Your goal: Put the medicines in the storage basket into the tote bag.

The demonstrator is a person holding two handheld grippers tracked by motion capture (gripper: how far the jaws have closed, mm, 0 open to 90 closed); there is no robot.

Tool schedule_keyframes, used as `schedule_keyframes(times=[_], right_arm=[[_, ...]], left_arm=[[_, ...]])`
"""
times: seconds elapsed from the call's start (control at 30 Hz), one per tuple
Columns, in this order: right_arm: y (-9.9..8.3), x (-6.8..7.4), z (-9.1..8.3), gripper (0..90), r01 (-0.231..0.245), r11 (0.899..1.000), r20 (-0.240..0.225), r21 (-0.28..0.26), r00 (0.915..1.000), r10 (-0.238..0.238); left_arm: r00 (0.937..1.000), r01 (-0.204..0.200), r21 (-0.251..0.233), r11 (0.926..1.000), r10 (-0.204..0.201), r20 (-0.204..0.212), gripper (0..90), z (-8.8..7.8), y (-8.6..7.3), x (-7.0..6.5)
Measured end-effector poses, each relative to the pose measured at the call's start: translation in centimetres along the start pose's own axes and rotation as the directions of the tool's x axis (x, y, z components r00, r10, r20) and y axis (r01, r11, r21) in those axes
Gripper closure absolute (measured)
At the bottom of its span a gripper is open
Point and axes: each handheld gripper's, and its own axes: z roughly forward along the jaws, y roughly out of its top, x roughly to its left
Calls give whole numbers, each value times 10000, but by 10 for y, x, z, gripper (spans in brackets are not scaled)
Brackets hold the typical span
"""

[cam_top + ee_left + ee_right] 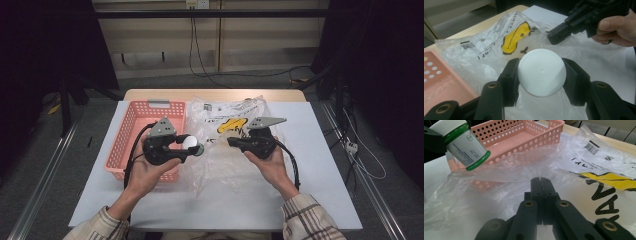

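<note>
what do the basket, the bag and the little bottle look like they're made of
Basket: rigid pink plastic, matte, by its moulded grid of holes. Bag: thin clear plastic film, glossy and crinkled, printed in yellow and black. Bottle in the left hand-held gripper: likely smooth plastic, white cap, green rings, paper-like printed label.

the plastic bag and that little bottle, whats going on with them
A person works at a table with a gripper in each hand. The left gripper is shut on a small white bottle with green bands, held above the clear plastic bag. The right gripper is shut on a fold of the bag's film, apparently lifting it. A pink basket sits beside the bag, nothing visible in it.
</note>
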Motion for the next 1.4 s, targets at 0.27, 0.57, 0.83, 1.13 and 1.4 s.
schedule_keyframes(times=[0.27,0.57,0.83,1.13,1.4], right_arm=[[0,1,-1,900,17,10000,-13,-3,10000,-17],[0,-1,-1,900,-26,10000,67,56,10000,25],[0,0,-2,900,-31,10000,42,5,10000,31],[0,0,-2,900,-8,10000,49,39,10000,7],[-2,0,-1,900,-36,10000,-24,80,10000,36]], left_arm=[[9981,-133,50,9999,130,610,513,11,4,-17],[9957,-418,150,9990,404,833,512,28,12,-36],[9928,-668,432,9968,622,1021,512,48,18,-49],[9956,-498,1129,9924,402,851,512,90,5,-46],[9980,-133,1360,9906,47,633,512,110,-1,-41]])
